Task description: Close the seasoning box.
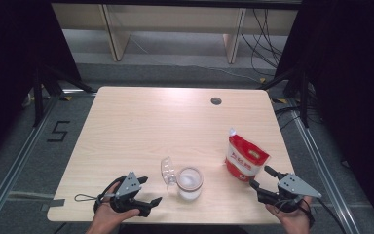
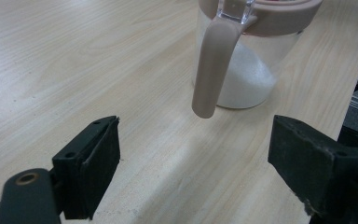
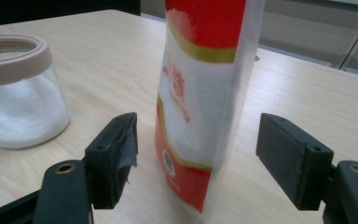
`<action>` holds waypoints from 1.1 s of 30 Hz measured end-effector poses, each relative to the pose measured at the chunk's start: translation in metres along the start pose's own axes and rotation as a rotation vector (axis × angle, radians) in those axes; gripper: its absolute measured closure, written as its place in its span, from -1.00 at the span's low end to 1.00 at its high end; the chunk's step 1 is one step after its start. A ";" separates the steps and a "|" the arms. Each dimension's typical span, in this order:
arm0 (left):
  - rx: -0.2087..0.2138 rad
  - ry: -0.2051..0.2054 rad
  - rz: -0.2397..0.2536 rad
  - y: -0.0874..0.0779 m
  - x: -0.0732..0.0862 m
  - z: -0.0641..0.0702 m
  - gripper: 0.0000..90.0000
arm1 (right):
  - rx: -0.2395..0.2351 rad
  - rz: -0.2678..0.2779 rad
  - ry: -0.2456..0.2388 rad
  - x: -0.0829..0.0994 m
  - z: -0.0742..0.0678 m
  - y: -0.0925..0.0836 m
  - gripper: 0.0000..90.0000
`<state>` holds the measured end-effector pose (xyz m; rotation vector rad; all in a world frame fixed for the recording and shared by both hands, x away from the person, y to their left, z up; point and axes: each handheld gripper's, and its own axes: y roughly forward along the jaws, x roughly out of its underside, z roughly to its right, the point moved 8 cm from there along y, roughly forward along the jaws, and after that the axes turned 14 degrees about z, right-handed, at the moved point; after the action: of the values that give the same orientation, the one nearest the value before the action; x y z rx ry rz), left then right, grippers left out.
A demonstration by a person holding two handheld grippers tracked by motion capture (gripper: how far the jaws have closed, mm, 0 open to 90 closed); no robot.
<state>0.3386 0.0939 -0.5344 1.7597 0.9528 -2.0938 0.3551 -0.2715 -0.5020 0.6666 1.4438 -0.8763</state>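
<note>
R claw open wide, pads clear of the red-and-white bag, which stands upright btwn the jaws w/o touching either; the bag's front edge faces the camera, white grains visible thru its clear middle. In the high view the R claw sits just beside the bag at the near right of the worktop, held by the person's right hand. L claw also open, nothing btwn its pads, aimed at the glass jar a bit ahead: pinkish-beige collar, long handle hanging down toward the claw, white granules filling the lower part. From above, L claw is near the front edge, jar just to its right, clear lid flipped up on the jar's left side. Jar & bag stand apart, jar left of bag. Small dark grommet hole toward the far side of the worktop.
</note>
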 end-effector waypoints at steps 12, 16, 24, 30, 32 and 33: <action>-0.002 -0.002 -0.001 0.000 0.000 0.000 -0.64 | 0.001 -0.016 0.018 0.001 -0.013 -0.012 -0.48; -0.002 0.004 -0.003 0.000 0.000 0.000 -0.64 | -0.019 -0.031 0.031 0.004 -0.020 -0.014 -0.49; -0.004 -0.008 0.015 0.001 -0.001 0.000 -0.64 | -0.036 -0.048 0.024 0.006 -0.026 -0.017 -0.49; -0.006 -0.019 0.012 -0.001 -0.002 -0.001 -0.46 | -0.031 -0.070 0.003 0.009 -0.029 -0.018 -0.49; -0.014 -0.028 0.012 -0.002 -0.003 -0.001 -0.35 | -0.034 -0.073 0.009 0.009 -0.029 -0.018 -0.49; -0.014 -0.016 0.013 -0.003 -0.003 -0.003 -0.26 | -0.035 -0.072 0.007 0.009 -0.029 -0.018 -0.49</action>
<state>0.3398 0.0971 -0.5308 1.7351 0.9472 -2.0850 0.3240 -0.2580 -0.5101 0.5949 1.4939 -0.9032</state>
